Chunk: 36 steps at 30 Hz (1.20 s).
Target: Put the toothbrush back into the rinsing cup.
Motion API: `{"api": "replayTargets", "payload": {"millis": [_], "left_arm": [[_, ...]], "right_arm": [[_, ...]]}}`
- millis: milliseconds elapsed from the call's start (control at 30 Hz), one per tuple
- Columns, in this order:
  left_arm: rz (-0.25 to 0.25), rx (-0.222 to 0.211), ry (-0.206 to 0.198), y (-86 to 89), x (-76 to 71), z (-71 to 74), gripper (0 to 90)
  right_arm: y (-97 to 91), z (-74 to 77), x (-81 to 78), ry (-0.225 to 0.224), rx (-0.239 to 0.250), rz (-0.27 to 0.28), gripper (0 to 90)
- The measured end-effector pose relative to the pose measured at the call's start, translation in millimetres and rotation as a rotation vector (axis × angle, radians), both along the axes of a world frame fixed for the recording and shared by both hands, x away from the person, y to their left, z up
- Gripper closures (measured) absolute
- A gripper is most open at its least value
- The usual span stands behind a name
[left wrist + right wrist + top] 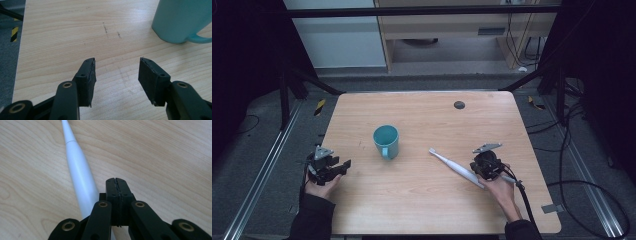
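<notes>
The right gripper sits in the person's right hand well to the right of the teal mug, low over the wooden table. In the right gripper view its jaws are pressed together with nothing between them; the white electric toothbrush runs past just to the left of them and under the gripper's left linkage. From the high view the toothbrush lies flat on the table, its narrow head end pointing toward the mug and its thick handle end under the right gripper.

The left gripper is held in the left hand at the table's left edge, to the left of the mug and a little nearer the person. In the left gripper view its jaws stand wide apart above bare wood, holding nothing, and the mug stands upright ahead and to the right, handle turned to the right in that view. Beyond the mug, near the table's far edge, is a small dark round disc.
</notes>
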<state>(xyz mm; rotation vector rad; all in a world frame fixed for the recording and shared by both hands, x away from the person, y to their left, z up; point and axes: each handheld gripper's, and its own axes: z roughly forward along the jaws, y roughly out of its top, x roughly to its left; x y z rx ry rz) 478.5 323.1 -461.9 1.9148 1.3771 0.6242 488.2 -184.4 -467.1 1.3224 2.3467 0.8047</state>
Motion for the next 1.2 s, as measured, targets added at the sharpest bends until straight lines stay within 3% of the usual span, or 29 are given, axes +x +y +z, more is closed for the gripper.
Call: {"api": "replayTargets", "payload": {"millis": [333, 633, 800, 900, 1200], "left_arm": [[0.000, 0.000, -0.001, 1.0, -0.6, 0.9, 47.7], [0.001, 0.000, -0.002, 1.0, -0.8, 1.3, 47.8], [0.000, 0.001, -0.002, 0.9, -0.7, 1.2, 48.0], [-0.001, 0.001, -0.002, 0.6, -0.8, 1.3, 48.1], [0.002, -0.003, -0.005, 0.7, -1.0, 1.6, 48.2]], "right_arm": [[-5.7, -3.0, -13.5, 0.011, -0.021, -0.007, 89.9], [-7.1, -2.9, -15.4, 0.004, -0.031, -0.007, 89.8], [-6.1, 4.7, -19.7, -0.029, 0.030, 0.012, 89.8], [-3.2, 6.9, -22.7, -0.014, 0.090, 0.036, 90.0], [2.8, 3.8, -24.4, -0.007, 0.052, 0.053, 90.0]]}}
